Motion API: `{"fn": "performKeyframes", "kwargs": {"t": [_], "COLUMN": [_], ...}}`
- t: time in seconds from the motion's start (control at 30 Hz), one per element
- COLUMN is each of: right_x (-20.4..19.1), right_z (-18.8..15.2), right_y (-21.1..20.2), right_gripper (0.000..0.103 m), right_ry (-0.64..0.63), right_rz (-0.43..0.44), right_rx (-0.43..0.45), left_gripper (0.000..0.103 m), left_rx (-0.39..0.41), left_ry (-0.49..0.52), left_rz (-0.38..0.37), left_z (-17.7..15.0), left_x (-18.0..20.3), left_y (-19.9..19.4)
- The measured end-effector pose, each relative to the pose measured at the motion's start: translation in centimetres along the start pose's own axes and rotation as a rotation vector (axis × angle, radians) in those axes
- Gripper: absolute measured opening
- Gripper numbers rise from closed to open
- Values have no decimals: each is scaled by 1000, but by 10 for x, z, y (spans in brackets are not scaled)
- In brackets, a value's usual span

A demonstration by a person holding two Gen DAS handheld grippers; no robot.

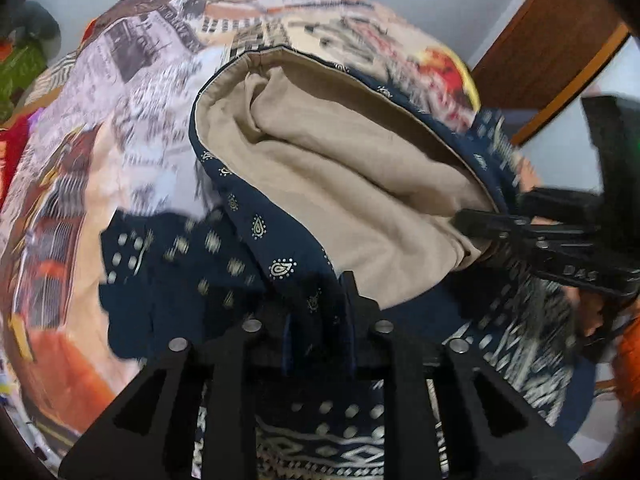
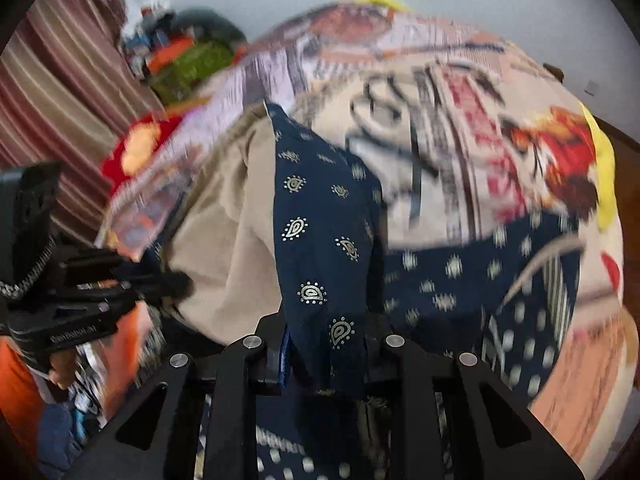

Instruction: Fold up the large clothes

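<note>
My left-wrist camera sits just behind its own left gripper [image 1: 320,312], looking steeply down along the fingers at the navy garment [image 1: 280,248] with its tan lining, very near, the printed bedspread [image 1: 120,140] filling the field toward its far edge and a wooden door [image 1: 540,48] at upper right; my right-wrist camera sits likewise behind the right gripper [image 2: 324,356], equally steep and close, facing the same garment [image 2: 320,220] and bedspread [image 2: 460,120], with a striped curtain [image 2: 60,92] at left. Both views share the garment and the bedspread; each also catches the other gripper, right gripper [image 1: 500,228], left gripper [image 2: 168,284]
</note>
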State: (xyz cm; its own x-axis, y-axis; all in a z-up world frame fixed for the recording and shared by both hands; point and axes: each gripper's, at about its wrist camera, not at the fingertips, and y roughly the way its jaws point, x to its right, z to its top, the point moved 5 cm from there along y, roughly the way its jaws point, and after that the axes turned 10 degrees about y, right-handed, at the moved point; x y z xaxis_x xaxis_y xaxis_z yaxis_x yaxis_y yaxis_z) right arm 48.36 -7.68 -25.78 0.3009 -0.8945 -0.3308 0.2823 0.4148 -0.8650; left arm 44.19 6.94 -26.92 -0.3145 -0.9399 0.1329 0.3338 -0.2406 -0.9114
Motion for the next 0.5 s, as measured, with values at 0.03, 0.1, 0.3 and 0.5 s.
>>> {"fn": "performKeyframes", "kwargs": {"t": [0.03, 0.1, 0.3, 0.5], "right_x": [0, -1, -8, -15], "right_z": [-6, -20, -28, 1], "right_y": [3, 6, -11, -42], "right_gripper": [28, 31, 59, 88], "right_ry": [-2, -10, -28, 4], "right_rz": [-15, -54, -91, -32], "right_rx": [-22, -50, -11, 117], "left_gripper": [27, 34, 53, 60], "left_rx": [-3, 6, 66, 143], "left_ry": [12, 34, 6, -139], "left_rz": [20, 53, 65, 92], "left_z": [-5, -13, -16, 2], "left_x": [2, 5, -9, -52], "left_y": [0, -3, -30, -44]}}
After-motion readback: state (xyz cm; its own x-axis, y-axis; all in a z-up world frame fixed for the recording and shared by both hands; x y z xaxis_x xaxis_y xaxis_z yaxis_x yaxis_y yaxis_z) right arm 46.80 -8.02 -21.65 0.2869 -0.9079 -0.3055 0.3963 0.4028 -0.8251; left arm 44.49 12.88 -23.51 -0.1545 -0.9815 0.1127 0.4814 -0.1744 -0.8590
